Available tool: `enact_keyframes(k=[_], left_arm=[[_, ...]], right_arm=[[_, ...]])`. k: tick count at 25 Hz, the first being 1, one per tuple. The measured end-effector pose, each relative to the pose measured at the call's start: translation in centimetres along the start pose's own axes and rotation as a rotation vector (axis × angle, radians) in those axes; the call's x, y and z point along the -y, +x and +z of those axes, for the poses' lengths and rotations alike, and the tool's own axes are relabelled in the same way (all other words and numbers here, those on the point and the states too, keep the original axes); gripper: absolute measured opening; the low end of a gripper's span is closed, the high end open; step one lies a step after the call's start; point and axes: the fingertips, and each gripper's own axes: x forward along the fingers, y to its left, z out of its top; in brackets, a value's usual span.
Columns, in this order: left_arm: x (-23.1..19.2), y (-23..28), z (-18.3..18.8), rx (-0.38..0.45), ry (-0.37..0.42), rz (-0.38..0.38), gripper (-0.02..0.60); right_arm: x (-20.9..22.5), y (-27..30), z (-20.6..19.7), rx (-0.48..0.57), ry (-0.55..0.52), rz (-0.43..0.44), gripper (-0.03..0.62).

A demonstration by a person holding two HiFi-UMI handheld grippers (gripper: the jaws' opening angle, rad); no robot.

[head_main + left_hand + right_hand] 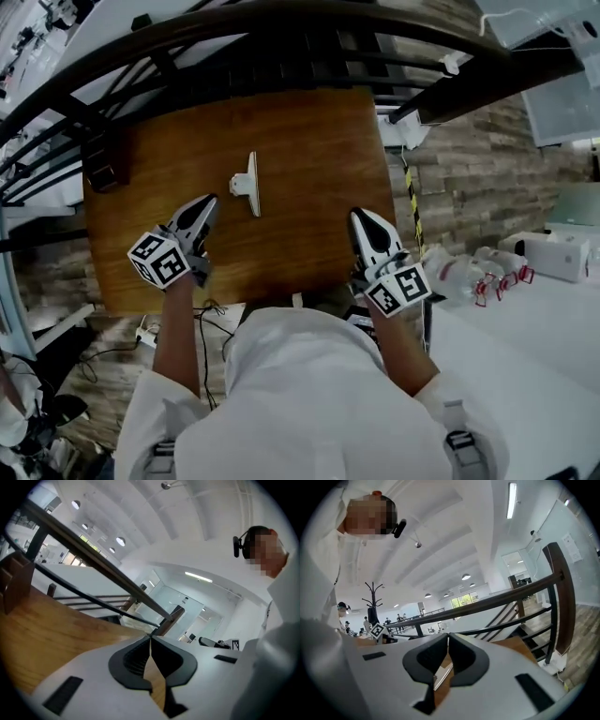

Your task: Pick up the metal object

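The metal object (248, 184), a pale T-shaped bracket, lies flat on the brown wooden table (309, 141), a little left of its middle. My left gripper (210, 200) rests low over the table just left of and nearer than the bracket, not touching it. Its jaws are shut with nothing between them, and in the left gripper view the tips (150, 637) meet. My right gripper (356, 215) stands near the table's right front, well to the right of the bracket. It too is shut and empty, its tips (448, 636) closed together.
A dark metal railing (281, 37) curves along the table's far side. A dark wooden block (101, 161) sits at the far left corner. To the right, a white surface (525, 328) carries bottles and small red items. Cables lie on the floor (150, 337) at the left.
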Motion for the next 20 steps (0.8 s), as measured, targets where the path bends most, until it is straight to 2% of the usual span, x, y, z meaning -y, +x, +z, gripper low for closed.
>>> enact_keyframes(k=[2, 4, 7, 10, 15, 20], left_arm=[[-2.2, 0.4, -0.4, -0.022, -0.092, -0.001, 0.023], [-4.0, 1.0, -0.6, -0.04, -0.169, -0.005, 0.079], [-6.4, 2.2, -1.5, -0.102, -0.215, -0.009, 0.105], [-7.9, 3.4, -3.4, -0.204, -0.258, -0.015, 0.14], [-9.2, 5.2, -7.6, -0.369, -0.247, -0.047, 0.194], [-9.8, 6.7, -9.8, -0.439, -0.241, -0.079, 0.24]], right_arm=[[0.0, 1.8, -0.8, -0.018, 0.019, 0.04, 0.026], [0.4, 3.4, -2.1, -0.049, 0.039, 0.064, 0.026], [1.4, 5.6, -3.9, -0.095, 0.07, 0.09, 0.026], [2.4, 7.1, -5.4, -0.127, 0.09, 0.102, 0.026], [4.4, 7.4, -7.7, -0.163, 0.136, 0.068, 0.026], [5.4, 6.6, -8.7, -0.177, 0.141, 0.045, 0.026]])
